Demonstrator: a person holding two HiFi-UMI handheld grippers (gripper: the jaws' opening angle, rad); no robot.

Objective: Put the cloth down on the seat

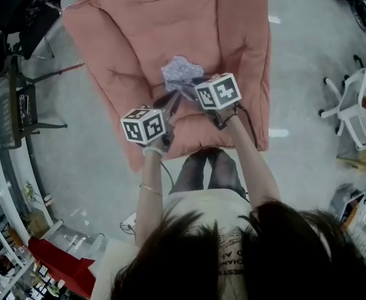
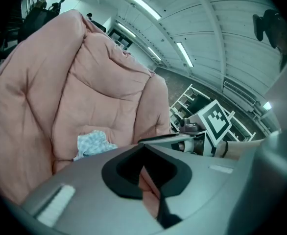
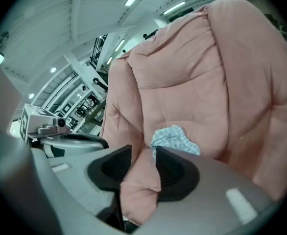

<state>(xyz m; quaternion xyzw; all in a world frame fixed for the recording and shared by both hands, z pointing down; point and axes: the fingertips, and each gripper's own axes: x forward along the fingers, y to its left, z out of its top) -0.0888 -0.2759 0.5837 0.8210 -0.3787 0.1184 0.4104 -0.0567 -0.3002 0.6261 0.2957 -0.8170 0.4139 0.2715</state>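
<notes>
A small pale checked cloth [image 1: 180,70] lies crumpled on the pink padded seat [image 1: 145,24], near the fold between seat and back. Nothing holds it. My right gripper [image 1: 189,86] reaches to just in front of the cloth, its jaws open with only pink cushion showing in the gap. In the right gripper view the cloth [image 3: 175,137] sits just beyond the right jaw of that gripper [image 3: 142,151]. My left gripper [image 1: 172,102] hangs a little nearer to me, shut and empty. In the left gripper view the cloth [image 2: 92,143] lies to the left of its jaws [image 2: 143,151].
The person's legs [image 1: 211,167] stand at the seat's front edge. A white chair [image 1: 351,102] is on the floor to the right, a black stand [image 1: 11,105] to the left, and a red object [image 1: 58,261] at the lower left. Shelving [image 2: 192,102] shows behind the seat.
</notes>
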